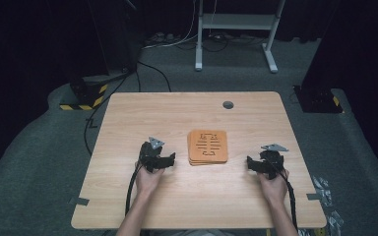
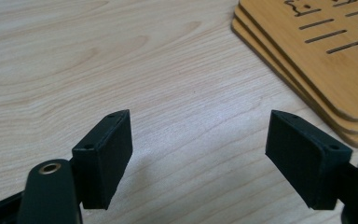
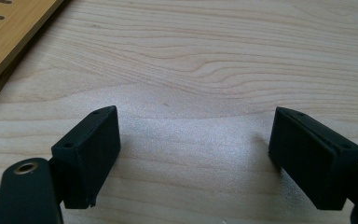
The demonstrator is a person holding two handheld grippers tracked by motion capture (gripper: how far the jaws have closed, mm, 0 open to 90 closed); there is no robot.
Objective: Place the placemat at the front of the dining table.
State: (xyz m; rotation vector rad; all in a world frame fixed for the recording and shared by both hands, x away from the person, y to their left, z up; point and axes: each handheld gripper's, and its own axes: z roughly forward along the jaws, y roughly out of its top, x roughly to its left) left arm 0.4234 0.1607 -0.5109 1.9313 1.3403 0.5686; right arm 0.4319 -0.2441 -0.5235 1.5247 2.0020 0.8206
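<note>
stacked slotted wooden coasters — rounded corners, pale woodgrain table, matte black tongs

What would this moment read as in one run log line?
stack of orange slotted wooden coasters: mid-table, untouched | left gripper: open, empty | right gripper: open, empty

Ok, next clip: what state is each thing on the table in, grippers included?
Left gripper: open, nothing between its jaws, beside the stack.
Right gripper: open, nothing held, over bare table.
Wooden coasters: stacked flat, three layers visible at the edge, slotted pattern up, untouched.
Table: grommet hole uncovered.
</note>
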